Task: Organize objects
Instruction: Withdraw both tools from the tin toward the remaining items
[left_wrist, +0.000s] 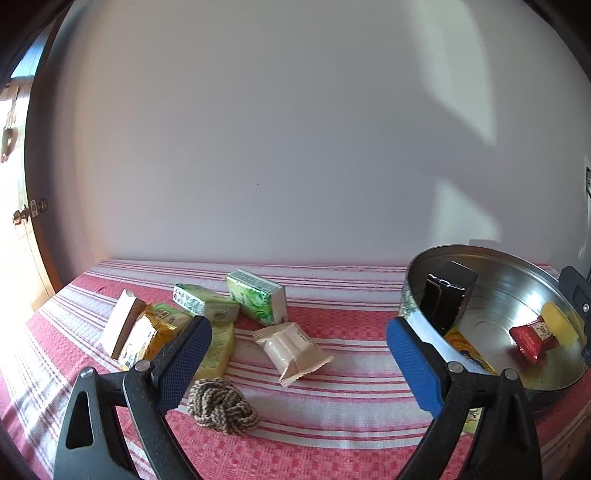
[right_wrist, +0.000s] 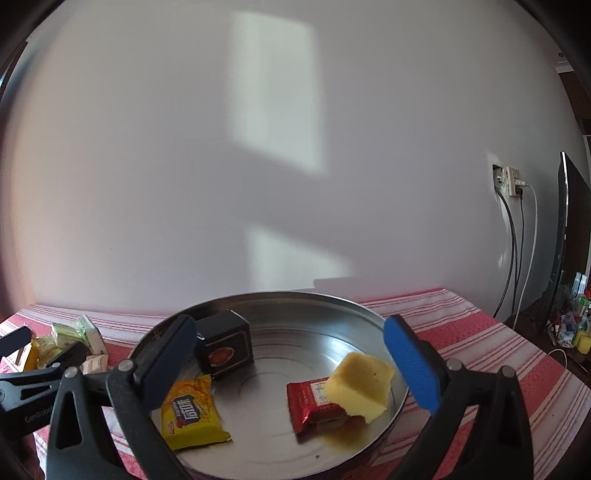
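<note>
Both grippers gape empty, left gripper (left_wrist: 297, 354) over the striped cloth (left_wrist: 351, 413) near the beige wafer packet (left_wrist: 291, 349), likely light, crinkly, best pinched across its flat sides; only the right gripper (right_wrist: 290, 363) view fully shows the round tin (right_wrist: 295, 297) with its yellow sponge (right_wrist: 360, 386).

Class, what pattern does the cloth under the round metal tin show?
The cloth is red with white stripes, clearest in the left wrist view.

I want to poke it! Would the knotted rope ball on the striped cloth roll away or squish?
The rope ball looks lumpy, so it would probably wobble rather than roll far. It is woven from cord, so likely soft and light. Its rough surface should grip well between fingers.
</note>
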